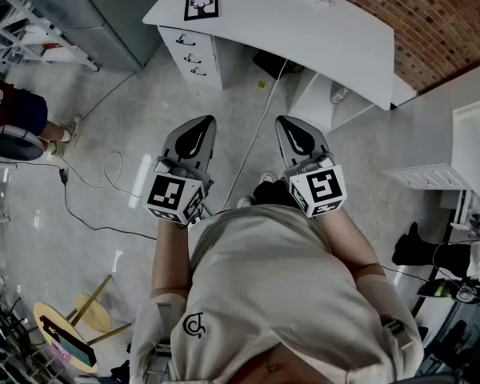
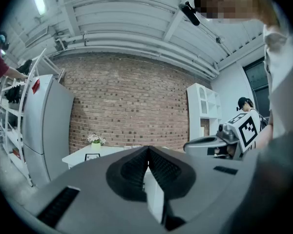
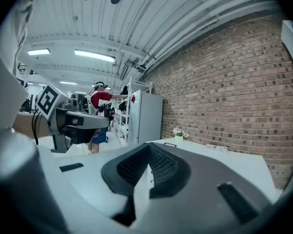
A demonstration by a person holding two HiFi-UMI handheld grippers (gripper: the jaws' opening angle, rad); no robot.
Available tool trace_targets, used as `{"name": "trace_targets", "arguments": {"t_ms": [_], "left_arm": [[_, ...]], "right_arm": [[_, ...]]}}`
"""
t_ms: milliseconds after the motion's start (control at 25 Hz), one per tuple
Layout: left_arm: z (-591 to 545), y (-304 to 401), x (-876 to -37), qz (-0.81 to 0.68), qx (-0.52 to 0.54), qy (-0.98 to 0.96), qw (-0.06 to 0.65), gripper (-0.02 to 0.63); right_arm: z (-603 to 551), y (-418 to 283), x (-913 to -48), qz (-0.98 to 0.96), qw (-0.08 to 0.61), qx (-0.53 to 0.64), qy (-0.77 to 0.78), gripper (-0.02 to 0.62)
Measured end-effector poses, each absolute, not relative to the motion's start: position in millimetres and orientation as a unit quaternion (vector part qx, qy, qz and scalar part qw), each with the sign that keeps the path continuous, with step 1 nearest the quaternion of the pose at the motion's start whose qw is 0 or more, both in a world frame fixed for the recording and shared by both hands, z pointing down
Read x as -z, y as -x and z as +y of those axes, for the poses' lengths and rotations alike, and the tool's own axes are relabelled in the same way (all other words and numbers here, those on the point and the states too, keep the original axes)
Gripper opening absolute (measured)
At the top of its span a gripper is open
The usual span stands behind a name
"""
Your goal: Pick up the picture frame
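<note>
The black square picture frame point(image 1: 201, 5) with a deer print sits at the far left end of the white tabletop point(image 1: 328, 30). The left hand-held gripper point(image 1: 202, 126) and right hand-held gripper point(image 1: 288, 126) are pressed together, empty. The frame is probably light, stiff and breakable: pinch one edge.

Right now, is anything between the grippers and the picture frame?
Nothing visible. The black picture frame lies on the white desk's corner; only grey floor separates it from the shut left hand-held gripper and right hand-held gripper.
</note>
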State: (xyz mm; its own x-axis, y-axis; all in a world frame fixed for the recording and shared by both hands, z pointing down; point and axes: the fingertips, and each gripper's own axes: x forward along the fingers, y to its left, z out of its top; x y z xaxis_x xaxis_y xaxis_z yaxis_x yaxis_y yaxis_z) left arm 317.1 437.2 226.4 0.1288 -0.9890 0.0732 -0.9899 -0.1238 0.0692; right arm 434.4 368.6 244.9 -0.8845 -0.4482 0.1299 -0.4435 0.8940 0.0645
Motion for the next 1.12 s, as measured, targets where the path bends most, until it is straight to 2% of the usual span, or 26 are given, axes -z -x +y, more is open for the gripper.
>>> {"name": "trace_targets", "arguments": {"t_ms": [720,1120], "left_arm": [[439.0,-302.7,-241.7,-0.673,0.002,-0.736,0.076,0.012],[382.8,-222.7,-260.8,-0.72,-0.021,-0.689,0.079,0.011]], "right_arm": [[358.9,-418.3,-265.5,-0.973,0.083,-0.034,-0.213,0.006],[272.6,-332.1,-290.5,-0.98,0.085,-0.051,-0.173,0.006]]}}
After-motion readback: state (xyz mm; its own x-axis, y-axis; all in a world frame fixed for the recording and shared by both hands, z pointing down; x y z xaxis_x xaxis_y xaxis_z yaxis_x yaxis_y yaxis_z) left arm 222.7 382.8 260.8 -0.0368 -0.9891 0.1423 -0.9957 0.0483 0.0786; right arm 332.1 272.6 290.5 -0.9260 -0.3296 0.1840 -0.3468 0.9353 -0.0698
